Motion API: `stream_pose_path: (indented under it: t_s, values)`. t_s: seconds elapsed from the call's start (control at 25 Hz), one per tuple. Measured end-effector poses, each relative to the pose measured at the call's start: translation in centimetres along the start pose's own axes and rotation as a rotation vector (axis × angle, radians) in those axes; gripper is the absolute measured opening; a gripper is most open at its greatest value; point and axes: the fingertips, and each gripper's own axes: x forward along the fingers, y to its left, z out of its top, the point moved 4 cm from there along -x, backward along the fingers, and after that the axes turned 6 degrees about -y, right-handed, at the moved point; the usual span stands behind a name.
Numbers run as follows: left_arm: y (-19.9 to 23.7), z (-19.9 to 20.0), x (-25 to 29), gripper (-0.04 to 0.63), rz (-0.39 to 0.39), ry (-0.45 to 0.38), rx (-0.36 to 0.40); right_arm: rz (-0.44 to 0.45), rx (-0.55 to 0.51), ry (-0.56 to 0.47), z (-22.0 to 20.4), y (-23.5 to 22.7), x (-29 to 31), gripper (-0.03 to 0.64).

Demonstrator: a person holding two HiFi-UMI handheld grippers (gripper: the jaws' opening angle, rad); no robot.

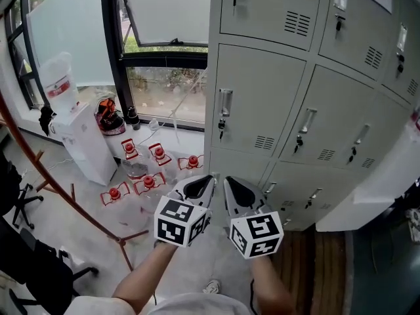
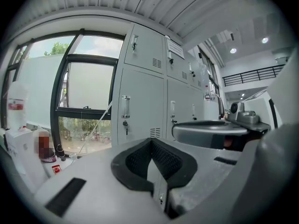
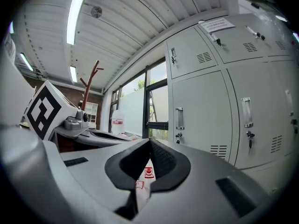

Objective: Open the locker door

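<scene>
A bank of grey lockers fills the upper right of the head view, all doors closed. The nearest door has a vertical handle with a key lock under it. Both grippers hang side by side in front of the lockers, apart from them. My left gripper is shut with nothing in it, and so is my right gripper. The left gripper view shows the same door handle beyond the closed tips of the left gripper. In the right gripper view a handle stands past the right gripper.
A window stands left of the lockers. Below it are a white water dispenser and several red-capped water bottles on the floor. A slanted wooden pole and a black chair sit at the left.
</scene>
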Motion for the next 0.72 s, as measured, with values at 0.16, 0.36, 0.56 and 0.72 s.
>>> stream_pose_path:
  t_s: [0.16, 0.36, 0.56, 0.72]
  values:
    - [0.3, 0.2, 2.4, 0.006, 0.024, 0.012, 0.005, 0.026, 0.014, -0.010, 0.0, -2.2, 1.5, 0.003]
    - [0.6, 0.9, 5.0, 0.006, 0.062, 0.009, 0.017, 0.068, 0.023, -0.025, 0.0, -4.6, 3.1, 0.003]
    - [0.9, 1.1, 7.1, 0.006, 0.083, 0.013, 0.025, 0.076, 0.035, -0.046, 0.1, -7.0, 4.2, 0.003]
    - [1.7, 1.3, 8.3, 0.006, 0.097, 0.002, 0.011, 0.090, 0.028, -0.053, 0.2, -8.1, 5.3, 0.003]
